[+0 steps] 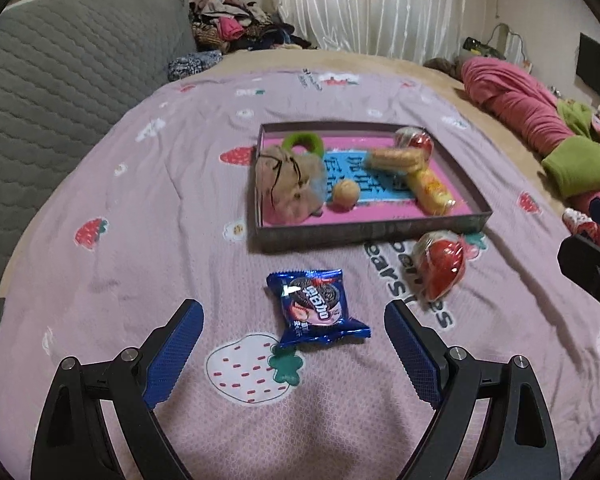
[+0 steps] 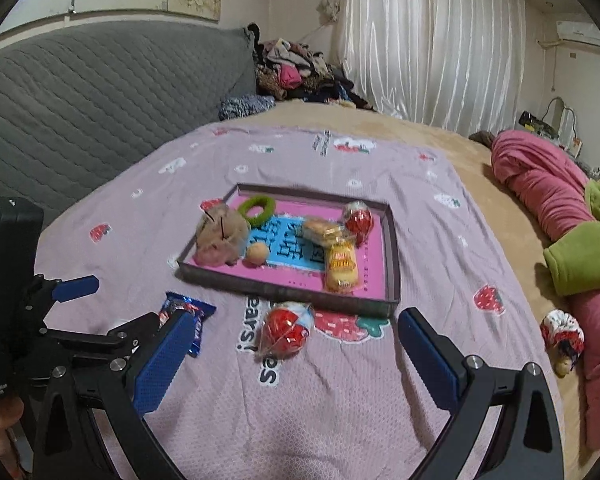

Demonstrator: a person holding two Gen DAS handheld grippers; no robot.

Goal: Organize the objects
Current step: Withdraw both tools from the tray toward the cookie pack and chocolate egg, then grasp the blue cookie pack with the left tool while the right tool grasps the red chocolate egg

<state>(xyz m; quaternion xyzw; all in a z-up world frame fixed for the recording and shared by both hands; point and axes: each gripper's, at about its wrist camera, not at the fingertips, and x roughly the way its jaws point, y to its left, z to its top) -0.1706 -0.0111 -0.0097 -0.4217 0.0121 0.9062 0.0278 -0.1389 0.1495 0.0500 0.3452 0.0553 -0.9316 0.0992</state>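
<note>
Jaws on our left gripper (image 1: 294,336) spread wide, Oreo packet (image 1: 316,309) on the strawberry bedsheet (image 1: 140,184) between them, untouched. Red wrapped candy (image 2: 286,330) lies just outside the tray (image 2: 296,294). Our right gripper (image 2: 296,346) also gapes, empty, candy ahead between its fingers.

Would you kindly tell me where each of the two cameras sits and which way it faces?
Left wrist: on the left gripper, angled down at the blue cookie pack on the bedspread; both open fingers show, and the right gripper at the right edge.
Right wrist: on the right gripper, angled down at the red candy; its open fingers show, plus the left gripper at left.
Shared: tray, cookie pack, red candy, bedspread, curtain.
</note>
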